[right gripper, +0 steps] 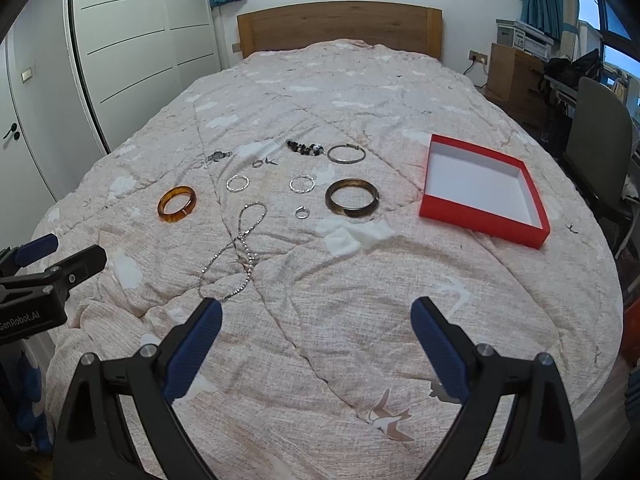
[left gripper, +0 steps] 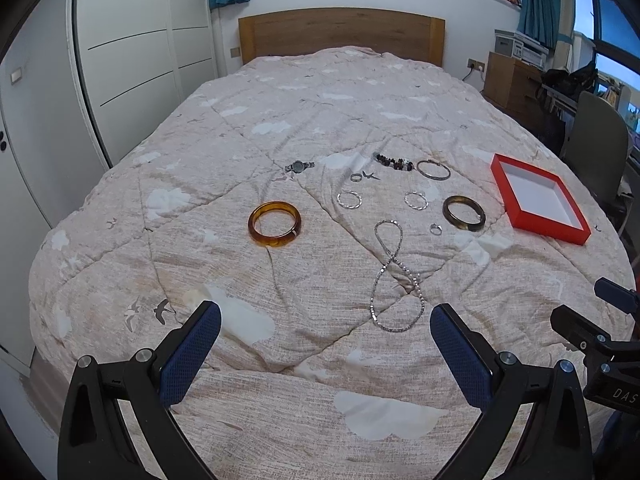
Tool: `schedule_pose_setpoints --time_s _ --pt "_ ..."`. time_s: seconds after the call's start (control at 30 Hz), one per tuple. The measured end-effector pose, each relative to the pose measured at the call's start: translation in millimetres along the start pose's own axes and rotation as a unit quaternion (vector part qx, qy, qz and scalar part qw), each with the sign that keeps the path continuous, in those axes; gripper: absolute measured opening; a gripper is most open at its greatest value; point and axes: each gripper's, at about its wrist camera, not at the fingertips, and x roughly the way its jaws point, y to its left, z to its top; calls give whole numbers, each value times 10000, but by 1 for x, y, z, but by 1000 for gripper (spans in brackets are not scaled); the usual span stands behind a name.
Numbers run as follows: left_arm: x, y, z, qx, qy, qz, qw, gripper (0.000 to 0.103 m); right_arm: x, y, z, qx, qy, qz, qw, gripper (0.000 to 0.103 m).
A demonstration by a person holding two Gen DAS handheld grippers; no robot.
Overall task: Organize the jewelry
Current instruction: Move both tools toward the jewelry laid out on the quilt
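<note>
1. Left wrist view takes in the bed [left gripper: 320, 128], its pale quilt carrying every piece of jewelry about midway between the headboard and the foot edge.
2. Toward the bed's right edge sits the red box [right gripper: 482, 194], shallow, white inside, with nothing in it, well apart from the nearest bangle.
3. Low over the foot edge, the left claw [left gripper: 325, 346] has its blue pads spread wide, holding nothing; the right claw [right gripper: 316, 342] is likewise spread and holds nothing.
4. Nearest the foot edge, the silver chain necklace [left gripper: 394, 276] lies in a loose figure-eight.
5. Leftmost of the group is the amber bangle [left gripper: 274, 224]; the dark bangle [right gripper: 352, 199] lies nearest the box.
6. Farther toward the headboard lie a thin silver bangle [right gripper: 346, 154], a beaded bracelet [right gripper: 306, 148] and a watch [left gripper: 299, 166].
7. Two silver hoops [right gripper: 237, 182] and two small rings [right gripper: 302, 212] lie between them.
</note>
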Motion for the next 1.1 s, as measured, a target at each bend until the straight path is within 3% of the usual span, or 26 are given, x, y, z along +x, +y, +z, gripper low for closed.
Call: schedule_pose_setpoints --time_s 0.67,1.1 --pt "21 1 -2 -27 263 -219 9994 103 6 -9 1 83 -116 72 9999 96" --pt "40 -11 2 129 368 -257 9989 100 27 -23 1 223 46 363 9991 95"
